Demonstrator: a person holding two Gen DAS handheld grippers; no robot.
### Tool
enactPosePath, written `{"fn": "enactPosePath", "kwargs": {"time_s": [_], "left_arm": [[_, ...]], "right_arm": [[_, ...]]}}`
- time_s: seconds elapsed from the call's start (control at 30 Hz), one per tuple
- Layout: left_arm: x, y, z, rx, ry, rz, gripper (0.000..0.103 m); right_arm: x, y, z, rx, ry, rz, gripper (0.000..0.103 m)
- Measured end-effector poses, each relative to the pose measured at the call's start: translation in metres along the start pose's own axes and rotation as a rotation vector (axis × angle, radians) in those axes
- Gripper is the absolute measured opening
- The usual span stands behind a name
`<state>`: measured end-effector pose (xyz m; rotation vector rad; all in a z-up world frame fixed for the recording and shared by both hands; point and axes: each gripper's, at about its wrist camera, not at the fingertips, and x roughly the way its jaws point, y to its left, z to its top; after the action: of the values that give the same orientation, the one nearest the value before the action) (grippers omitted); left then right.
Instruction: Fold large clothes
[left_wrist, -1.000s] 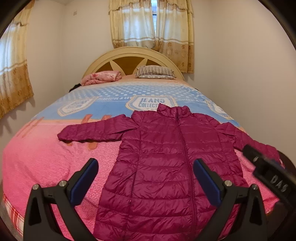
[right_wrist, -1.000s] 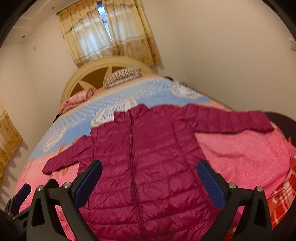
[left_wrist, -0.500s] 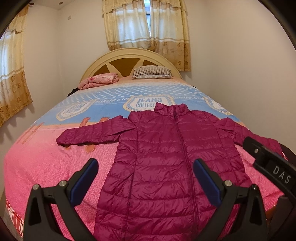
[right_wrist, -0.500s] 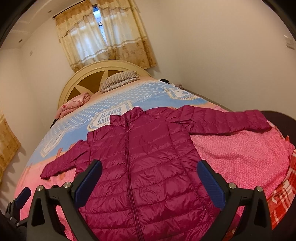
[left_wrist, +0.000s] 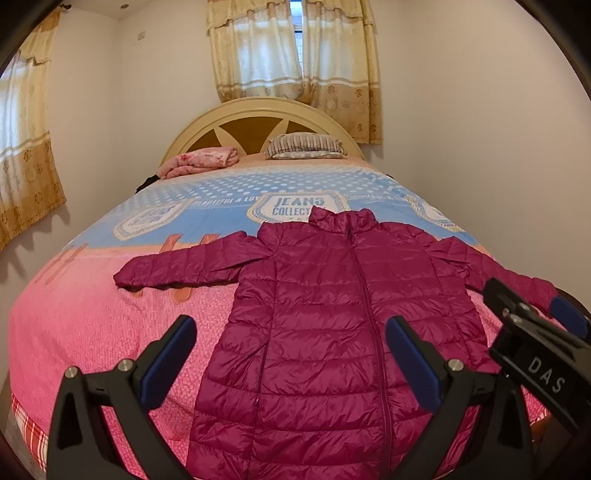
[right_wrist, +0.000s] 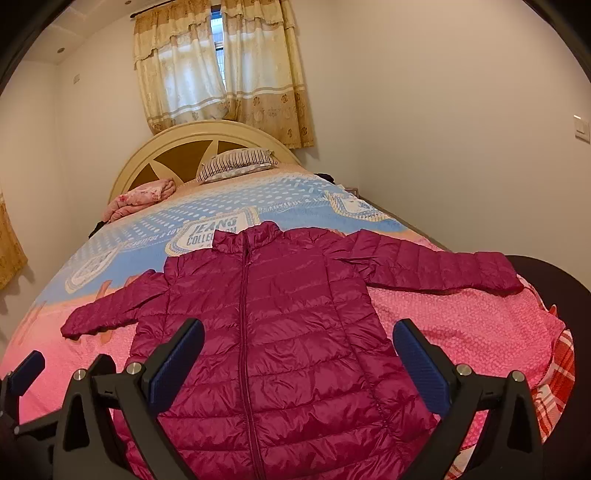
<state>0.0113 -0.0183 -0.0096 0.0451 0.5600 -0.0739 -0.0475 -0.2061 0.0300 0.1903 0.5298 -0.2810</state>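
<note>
The magenta puffer jacket lies flat, zipped, sleeves spread, on the bed. It looks light, soft and slippery; pinch cuffs or hem. Left gripper and right gripper hover, jaws spread, empty.

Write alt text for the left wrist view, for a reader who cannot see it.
A magenta puffer jacket lies flat and zipped on a pink and blue bedspread, both sleeves spread out. The open left hand-held gripper hovers over its lower half, touching nothing; the right hand-held gripper shows at the right edge.
</note>
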Motion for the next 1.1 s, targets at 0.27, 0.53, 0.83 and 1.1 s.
{"fn": "enactPosePath", "kwargs": {"time_s": [0.27, 0.53, 0.83, 1.1], "left_arm": [[0.004, 0.004, 0.003, -0.002, -0.008, 0.03, 0.103], [0.024, -0.001, 0.006, 0.02, 0.002, 0.035, 0.103], [0.024, 0.005, -0.004, -0.006, 0.02, 0.033, 0.103], [0.012, 0.008, -0.005, -0.005, 0.001, 0.04, 0.103]], "right_arm": [[0.004, -0.002, -0.002, 0.006, -0.006, -0.022, 0.102], [0.028, -0.012, -0.004, 0.038, 0.044, -0.049, 0.102], [0.034, -0.005, -0.013, 0.027, 0.083, -0.016, 0.102], [0.016, 0.003, -0.012, -0.021, 0.038, -0.015, 0.102]]}}
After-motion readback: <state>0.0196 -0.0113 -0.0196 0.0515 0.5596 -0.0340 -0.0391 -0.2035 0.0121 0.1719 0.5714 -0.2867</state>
